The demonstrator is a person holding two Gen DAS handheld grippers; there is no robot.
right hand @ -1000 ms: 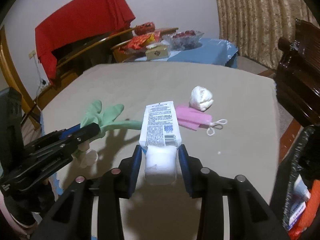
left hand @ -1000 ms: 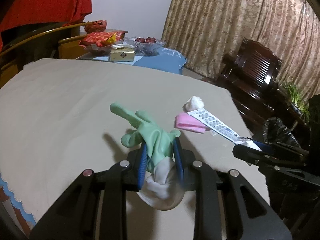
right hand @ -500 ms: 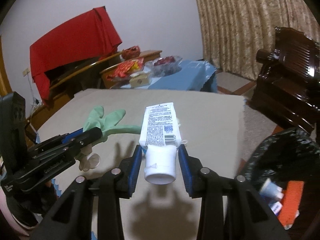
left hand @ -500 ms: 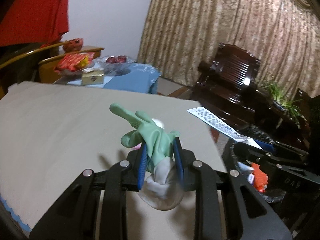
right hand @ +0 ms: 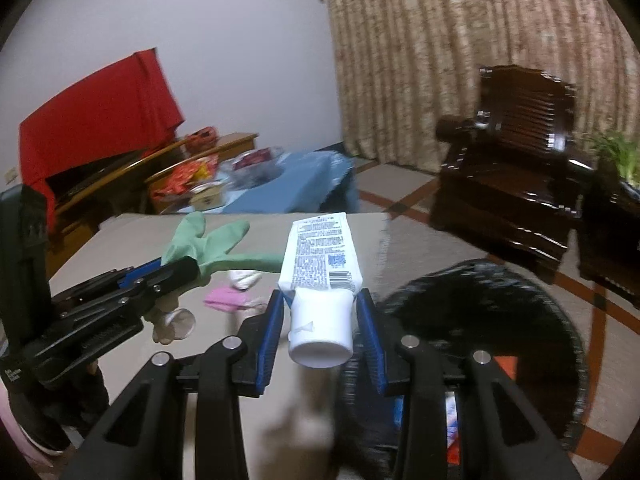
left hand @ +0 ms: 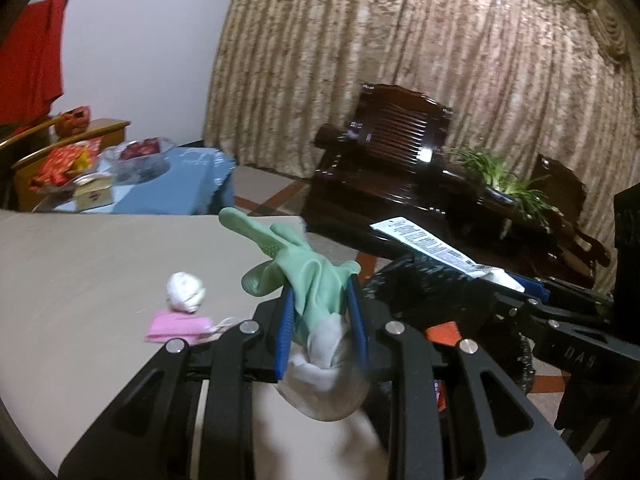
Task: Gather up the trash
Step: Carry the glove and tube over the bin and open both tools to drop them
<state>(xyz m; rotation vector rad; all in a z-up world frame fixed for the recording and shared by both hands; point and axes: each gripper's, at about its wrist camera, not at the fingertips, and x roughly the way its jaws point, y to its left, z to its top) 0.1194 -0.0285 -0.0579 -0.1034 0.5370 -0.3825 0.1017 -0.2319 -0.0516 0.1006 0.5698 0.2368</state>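
Both grippers have swung from over the table toward the black trash bag beside it.

Left wrist view: the left gripper (left hand: 322, 322) pinches a green rubber glove (left hand: 304, 276) by its cuff, fingers pointing forward, above the table's (left hand: 80, 264) right edge. A crumpled tissue ball (left hand: 185, 291) and pink face mask (left hand: 176, 326) lie behind on the table, near that edge.

Right wrist view: the right gripper (right hand: 320, 322) clamps a white toothpaste tube (right hand: 320, 268) at its cap end, just beside the trash bag's (right hand: 480, 304) rim. To do this well, I judge each gripper should be fully over the bag's opening before releasing; the limp glove could snag on the rim.
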